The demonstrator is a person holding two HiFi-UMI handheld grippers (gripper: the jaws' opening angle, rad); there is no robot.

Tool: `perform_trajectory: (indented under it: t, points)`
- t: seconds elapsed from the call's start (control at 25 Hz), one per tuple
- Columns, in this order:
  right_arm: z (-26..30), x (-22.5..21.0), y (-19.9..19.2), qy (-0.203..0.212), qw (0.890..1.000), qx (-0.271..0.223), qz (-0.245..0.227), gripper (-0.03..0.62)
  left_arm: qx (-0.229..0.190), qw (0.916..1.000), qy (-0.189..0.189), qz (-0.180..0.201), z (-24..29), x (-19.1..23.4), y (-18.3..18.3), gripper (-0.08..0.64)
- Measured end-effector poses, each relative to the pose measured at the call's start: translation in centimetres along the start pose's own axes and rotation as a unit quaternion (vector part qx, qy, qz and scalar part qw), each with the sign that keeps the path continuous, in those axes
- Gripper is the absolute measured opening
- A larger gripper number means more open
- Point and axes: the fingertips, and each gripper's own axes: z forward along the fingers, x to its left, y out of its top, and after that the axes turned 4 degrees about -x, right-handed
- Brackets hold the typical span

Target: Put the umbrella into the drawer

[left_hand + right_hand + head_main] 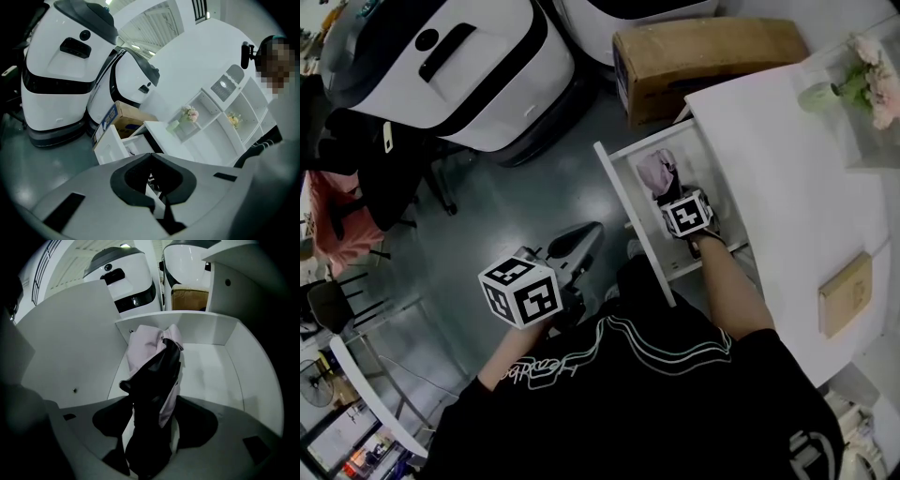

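The folded umbrella [656, 173], pink and black, lies inside the open white drawer [623, 202] below the desk edge. My right gripper [680, 208] points steeply down into the drawer, mostly hidden under its marker cube. In the right gripper view the umbrella [154, 376] runs between the jaws of the right gripper [153, 399], which stand wide, with thin strips of white drawer [197, 329] floor showing on both sides of it. My left gripper [577, 246] hangs over the grey floor left of the drawer. The tips of the left gripper [151, 154] meet, with nothing held.
A white desk [787, 178] carries a vase of flowers [862, 84] and a brown book [846, 293]. A cardboard box [703, 61] sits behind the drawer. Large white machines [478, 66] stand on the floor beyond. A dark chair [366, 169] is at the left.
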Motion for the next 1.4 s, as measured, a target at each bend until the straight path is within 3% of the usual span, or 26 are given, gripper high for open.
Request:
perform_trajectory:
  t: [0.28, 0.4, 0.52, 0.64, 0.8, 0.92, 1.2, 1.4]
  points:
    - [-5.8, 1.2, 2.6, -0.032, 0.994, -0.089, -0.06, 0.256, -0.001, 0.9998, -0.018, 0.008, -1.2, -1.4, -0.5, 0.02]
    - [-9.7, 2.5, 3.5, -0.019, 0.99, -0.133, -0.04, 0.256, 0.0, 0.9994, -0.032, 0.015, -1.9, -2.8, -1.1, 0.02]
    - [-14.4, 4.3, 4.3, 0.022, 0.981, -0.191, 0.013, 0.256, 0.001, 0.9984, -0.048, 0.028, -2.8, -4.5, -1.5, 0.02]
    - [-20.9, 6.6, 5.3, 0.057, 0.962, -0.264, 0.044, 0.255, -0.003, 0.9959, -0.072, 0.054, -4.3, -6.9, -1.5, 0.02]
    - [-29.8, 11.8, 6.1, 0.098, 0.927, -0.363, 0.008, 0.252, -0.014, 0.9914, -0.099, 0.085, -6.7, -9.9, -1.7, 0.02]
    - [-34.9, 15.2, 5.4, 0.124, 0.902, -0.412, 0.009, 0.149, -0.024, 0.9864, -0.122, 0.108, -8.6, -12.4, -2.3, 0.02]
    - [-41.6, 22.3, 1.0, 0.171, 0.864, -0.474, -0.001, 0.067, -0.035, 0.9704, -0.174, 0.164, -12.6, -17.9, -4.9, 0.02]
    - [-44.6, 26.2, -1.6, 0.195, 0.847, -0.495, 0.007, 0.055, -0.044, 0.9583, -0.204, 0.195, -15.5, -21.0, -6.4, 0.02]
